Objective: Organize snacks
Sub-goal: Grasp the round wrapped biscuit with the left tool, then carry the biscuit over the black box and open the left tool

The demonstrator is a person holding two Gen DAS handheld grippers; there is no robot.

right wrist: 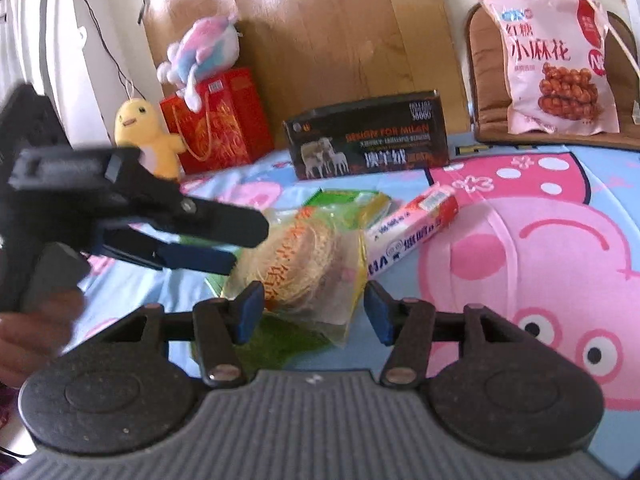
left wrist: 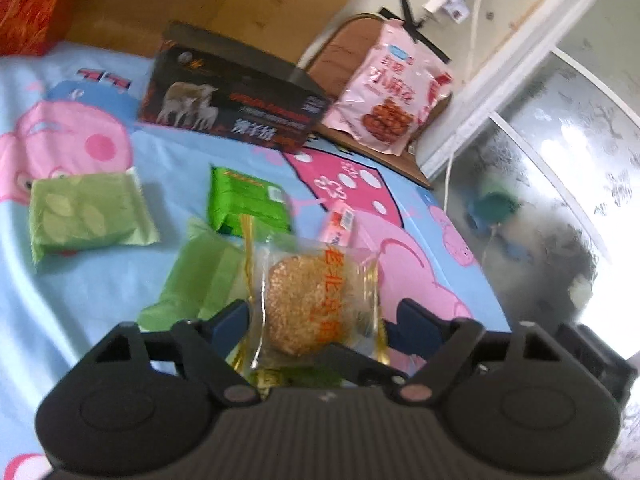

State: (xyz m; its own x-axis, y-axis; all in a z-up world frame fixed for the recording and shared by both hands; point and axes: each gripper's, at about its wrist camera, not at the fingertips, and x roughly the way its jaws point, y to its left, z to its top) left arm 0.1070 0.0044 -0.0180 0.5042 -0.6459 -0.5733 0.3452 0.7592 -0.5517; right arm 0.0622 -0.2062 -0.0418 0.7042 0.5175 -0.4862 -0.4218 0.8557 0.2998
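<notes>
A sesame cake in a clear wrapper with orange print sits between the blue fingers of my left gripper, whose jaws stand wide on both sides of it. In the right wrist view the same cake lies just ahead of my right gripper, which is open around its near edge. The left gripper reaches it from the left. Green packets and a pink tube of sweets lie nearby on the cartoon sheet.
A black box with sheep on it stands at the back. A pink bag of twisted snacks leans on a brown cushion. A red gift bag and plush toys stand at the back left. The bed edge drops off at the right.
</notes>
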